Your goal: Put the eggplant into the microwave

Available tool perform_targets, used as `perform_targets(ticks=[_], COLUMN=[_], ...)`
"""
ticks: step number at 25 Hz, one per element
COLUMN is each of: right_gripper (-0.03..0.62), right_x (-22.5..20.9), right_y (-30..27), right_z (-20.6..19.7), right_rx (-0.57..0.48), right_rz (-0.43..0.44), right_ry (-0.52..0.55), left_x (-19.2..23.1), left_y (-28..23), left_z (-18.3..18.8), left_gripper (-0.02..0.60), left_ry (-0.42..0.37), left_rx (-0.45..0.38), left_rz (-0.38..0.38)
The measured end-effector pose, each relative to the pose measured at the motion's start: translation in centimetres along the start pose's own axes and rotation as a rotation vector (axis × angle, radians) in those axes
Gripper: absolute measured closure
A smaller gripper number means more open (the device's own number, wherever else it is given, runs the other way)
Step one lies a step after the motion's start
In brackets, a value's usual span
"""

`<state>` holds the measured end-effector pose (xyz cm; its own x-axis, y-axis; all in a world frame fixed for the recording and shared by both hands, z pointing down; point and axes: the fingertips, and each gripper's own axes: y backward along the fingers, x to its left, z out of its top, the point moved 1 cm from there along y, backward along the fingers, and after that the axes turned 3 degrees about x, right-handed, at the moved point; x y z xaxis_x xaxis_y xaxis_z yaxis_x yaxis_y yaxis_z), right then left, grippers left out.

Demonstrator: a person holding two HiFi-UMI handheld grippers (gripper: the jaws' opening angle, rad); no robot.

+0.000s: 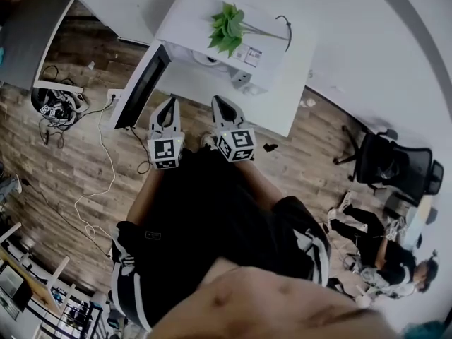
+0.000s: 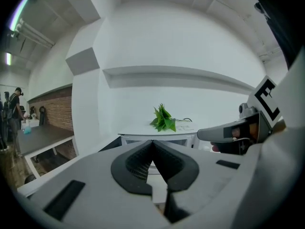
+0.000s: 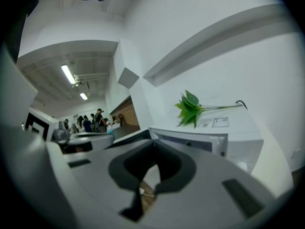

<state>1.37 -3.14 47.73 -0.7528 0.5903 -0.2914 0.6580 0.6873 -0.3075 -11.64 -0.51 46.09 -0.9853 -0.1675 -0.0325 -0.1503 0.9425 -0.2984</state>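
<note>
No eggplant shows in any view. The white microwave [image 1: 244,62] stands on a white table [image 1: 296,83] with its dark door [image 1: 141,83] swung open to the left. A green plant [image 1: 226,28] lies on top of it. My left gripper [image 1: 168,104] and right gripper [image 1: 220,103] hang side by side just in front of the microwave's open front, above the floor. In the left gripper view the left gripper [image 2: 152,142] is shut with nothing in it, and the microwave [image 2: 143,138] is straight ahead. The right gripper [image 3: 153,146] is shut and empty too, facing the microwave [image 3: 205,138].
A black office chair [image 1: 392,164] and a person sitting on the floor [image 1: 378,249] are at the right. White cables [image 1: 95,182] trail over the wooden floor at the left, near a grey desk [image 1: 28,34]. Shelving [image 1: 42,295] stands at the lower left.
</note>
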Motion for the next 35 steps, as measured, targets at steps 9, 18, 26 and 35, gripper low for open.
perform_targets(ticks=[9,18,26,35], right_gripper=[0.562,0.563,0.563,0.563], right_x=[1.8,2.5,3.0,3.0], right_y=[-0.3,-0.7,-1.2,-1.9], right_z=[0.0,-0.2,-0.3,-0.2], right_rx=[0.005,0.015,0.021,0.027], right_rz=[-0.015,-0.03,-0.033,-0.033], right_ry=[0.031,0.045,0.048,0.051], left_x=[0.5,1.7,2.3,2.9], left_y=[0.6,1.0,0.9,0.4], left_z=[0.8,0.3,-0.1,0.0], left_gripper=[0.548,0.548,0.548,0.549], left_ry=[0.006,0.016,0.036,0.035], left_rx=[-0.039,-0.039,-0.033,-0.037], left_rz=[-0.044,-0.044,-0.054,-0.052])
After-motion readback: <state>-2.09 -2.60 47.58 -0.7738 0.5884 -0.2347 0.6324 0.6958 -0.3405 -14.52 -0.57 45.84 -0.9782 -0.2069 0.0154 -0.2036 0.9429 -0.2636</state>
